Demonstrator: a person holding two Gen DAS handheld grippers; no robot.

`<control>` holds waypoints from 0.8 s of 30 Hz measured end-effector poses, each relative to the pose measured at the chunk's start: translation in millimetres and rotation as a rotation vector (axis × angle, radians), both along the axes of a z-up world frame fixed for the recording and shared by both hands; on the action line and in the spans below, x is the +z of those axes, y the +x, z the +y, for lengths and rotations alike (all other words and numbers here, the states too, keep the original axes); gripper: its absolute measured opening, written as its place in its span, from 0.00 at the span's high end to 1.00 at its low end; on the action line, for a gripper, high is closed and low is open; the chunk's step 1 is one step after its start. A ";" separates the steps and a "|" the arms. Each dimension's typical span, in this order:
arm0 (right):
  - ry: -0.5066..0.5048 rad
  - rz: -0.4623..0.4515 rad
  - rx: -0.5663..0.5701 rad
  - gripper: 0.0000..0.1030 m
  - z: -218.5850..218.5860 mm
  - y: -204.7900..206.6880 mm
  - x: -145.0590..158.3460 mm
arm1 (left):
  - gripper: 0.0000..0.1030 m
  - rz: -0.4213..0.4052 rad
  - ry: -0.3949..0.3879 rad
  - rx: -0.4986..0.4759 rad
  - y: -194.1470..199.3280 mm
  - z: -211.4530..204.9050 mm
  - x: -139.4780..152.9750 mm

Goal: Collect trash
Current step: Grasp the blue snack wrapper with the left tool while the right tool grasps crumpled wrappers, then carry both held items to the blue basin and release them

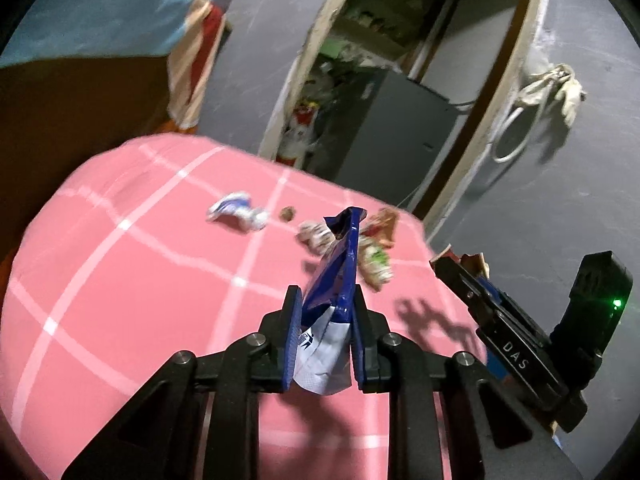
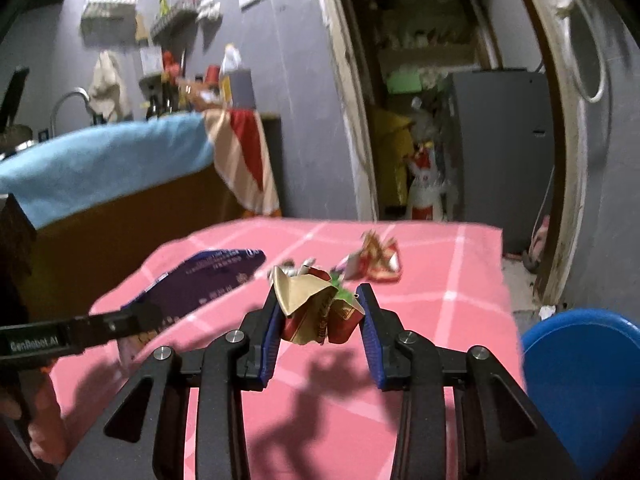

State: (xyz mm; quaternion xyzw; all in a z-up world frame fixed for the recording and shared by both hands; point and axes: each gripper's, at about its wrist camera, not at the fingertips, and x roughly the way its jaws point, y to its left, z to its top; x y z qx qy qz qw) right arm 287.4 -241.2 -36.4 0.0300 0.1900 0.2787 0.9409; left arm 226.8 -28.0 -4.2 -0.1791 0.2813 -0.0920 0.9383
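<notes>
My left gripper [image 1: 326,294] is shut on a blue and white snack wrapper [image 1: 334,280], held above the pink checked tablecloth [image 1: 140,280]. The same wrapper [image 2: 208,280] and left gripper show at the left of the right wrist view. My right gripper [image 2: 318,292] is shut on a crumpled gold and red wrapper [image 2: 316,308], held above the cloth. Loose trash lies on the far part of the table: a blue and white crumpled wrapper [image 1: 238,216], a small brown ball [image 1: 287,213], a white crumpled piece [image 1: 316,236], and a red and gold wrapper [image 2: 378,260].
A blue round bin [image 2: 580,376] stands at the right of the table. The table's far edge meets a doorway with a grey fridge [image 1: 392,128]. A blue-covered counter [image 2: 104,164] stands at the left. My right gripper's body [image 1: 520,344] shows at the right of the left wrist view.
</notes>
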 end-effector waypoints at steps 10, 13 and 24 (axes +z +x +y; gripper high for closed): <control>0.104 -0.266 -0.185 0.67 -57.1 -33.3 41.5 | 0.84 -0.240 -0.003 -0.104 2.3 -54.3 42.8; 0.120 -0.314 -0.245 0.67 -76.5 -40.1 49.9 | 0.84 -0.274 0.006 -0.146 9.2 -74.9 47.5; 0.156 -0.235 -0.336 0.67 -119.8 -30.9 35.3 | 0.86 -0.093 0.108 -0.215 31.1 -88.3 22.8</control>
